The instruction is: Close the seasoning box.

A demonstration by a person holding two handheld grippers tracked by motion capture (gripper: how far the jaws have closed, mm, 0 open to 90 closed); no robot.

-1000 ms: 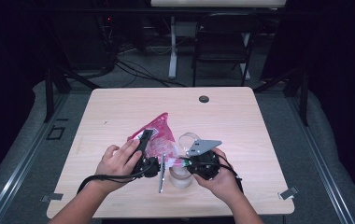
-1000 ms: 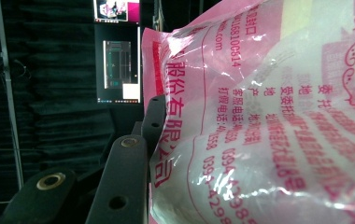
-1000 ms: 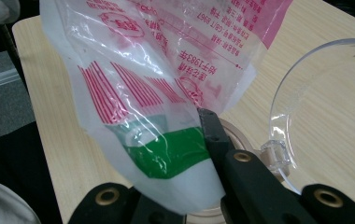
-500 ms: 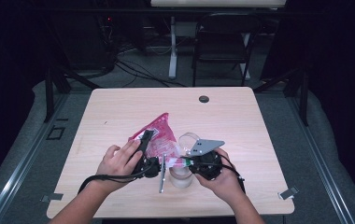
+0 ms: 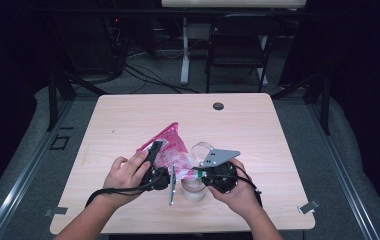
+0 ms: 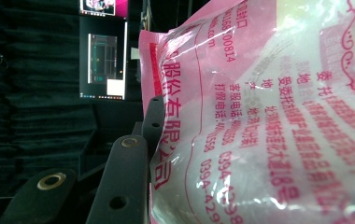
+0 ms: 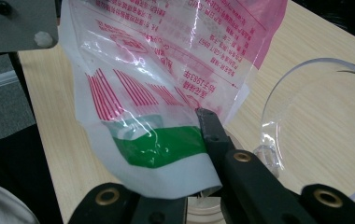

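Pink-and-white printed plastic bag is seen in the high view near the middle of the tabletop's front edge, held between the left gripper and the right gripper above a clear round plastic container, exactly as a second earlier; nothing has shifted, so pouring seems paused. In the left gripper view, the bag is clamped against the black jaw. In the right gripper view, the bag's green-banded corner is pinched tight, beside a transparent lid.
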